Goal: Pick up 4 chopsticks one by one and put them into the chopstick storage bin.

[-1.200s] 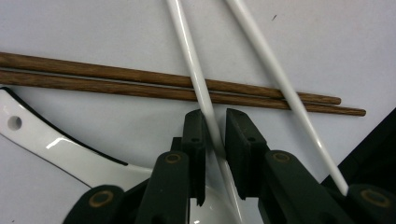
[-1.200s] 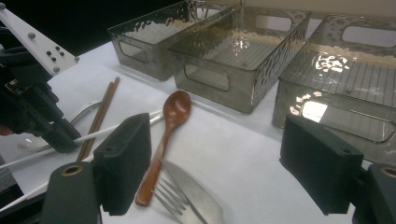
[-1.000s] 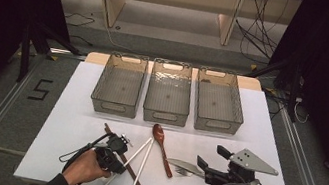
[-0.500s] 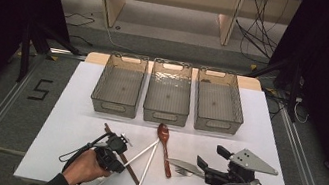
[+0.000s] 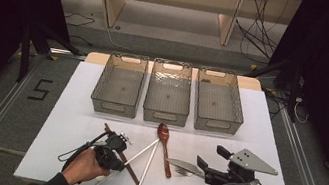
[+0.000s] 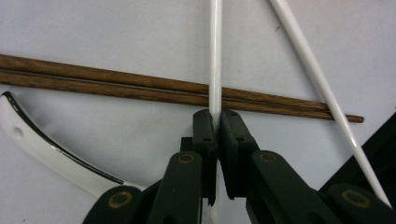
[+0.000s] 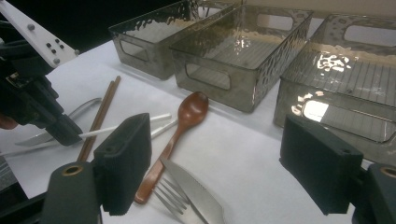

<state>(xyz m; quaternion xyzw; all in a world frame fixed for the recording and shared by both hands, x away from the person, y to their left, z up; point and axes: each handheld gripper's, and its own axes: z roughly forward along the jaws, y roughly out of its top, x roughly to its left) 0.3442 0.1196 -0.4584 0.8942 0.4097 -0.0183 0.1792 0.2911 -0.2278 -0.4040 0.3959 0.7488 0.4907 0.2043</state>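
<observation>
A white chopstick [image 6: 215, 70] is clamped between the two black jaws of the left gripper [image 6: 216, 122], which have just been closing onto it, and it is seen running straight up and away from the jaw tips. Just beyond the tips, a pair of brown wooden chopsticks [image 6: 116, 81] is laid crosswise on the white table [image 6: 93, 28], passing under the clamped stick. A second white chopstick [image 6: 322, 88] is seen slanting to the right of the jaws, crossing the brown pair. A curved white handle [image 6: 42, 149] is seen left of the jaws.
</observation>
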